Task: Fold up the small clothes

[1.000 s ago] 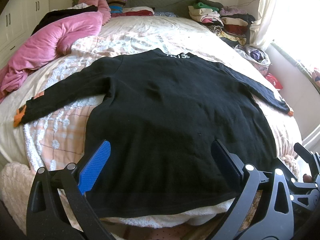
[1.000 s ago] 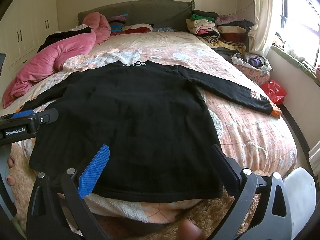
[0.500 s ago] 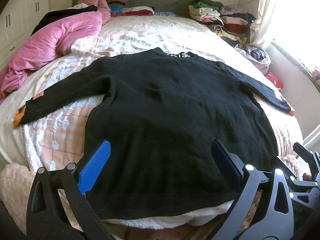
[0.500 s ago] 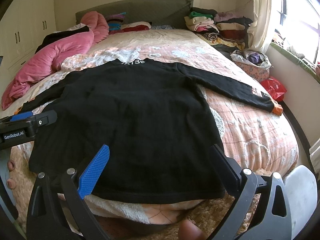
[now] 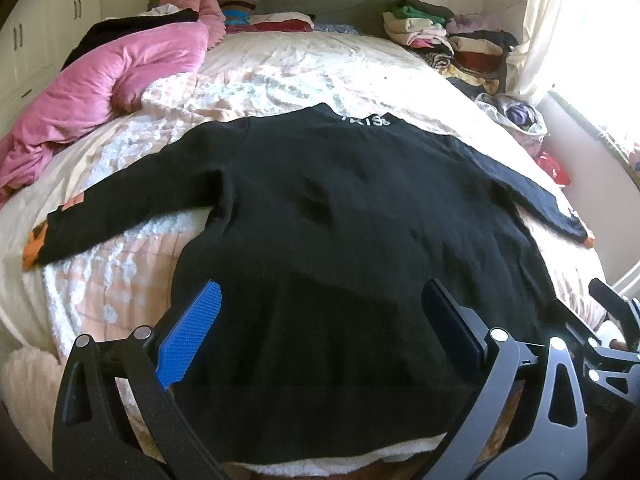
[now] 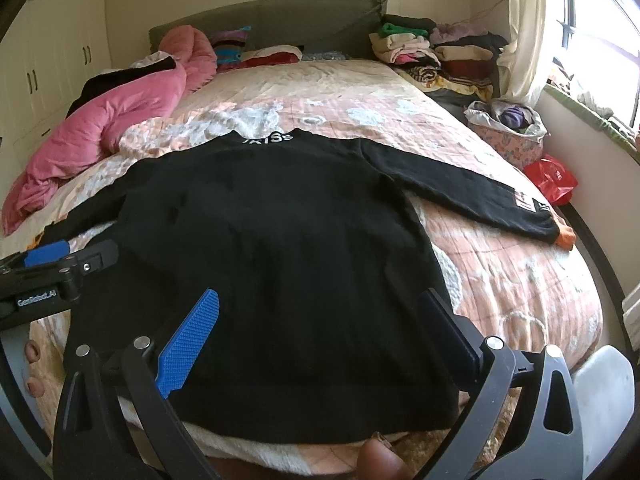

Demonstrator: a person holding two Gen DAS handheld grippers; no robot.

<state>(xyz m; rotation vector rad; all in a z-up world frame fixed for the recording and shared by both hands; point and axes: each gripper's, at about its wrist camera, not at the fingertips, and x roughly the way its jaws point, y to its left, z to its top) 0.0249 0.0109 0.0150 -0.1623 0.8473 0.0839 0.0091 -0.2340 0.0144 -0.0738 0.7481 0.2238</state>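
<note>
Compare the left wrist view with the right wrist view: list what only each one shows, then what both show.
Only the left wrist view: the sweater's left sleeve laid out in full to its orange cuff.

Only the right wrist view: the white patch near the right cuff, the whole red bag by the wall, cabinet doors.

Both: the black sweater spread flat on the bed, the pink duvet, folded clothes stacks, and both the left gripper and the right gripper with fingers apart, holding nothing.
</note>
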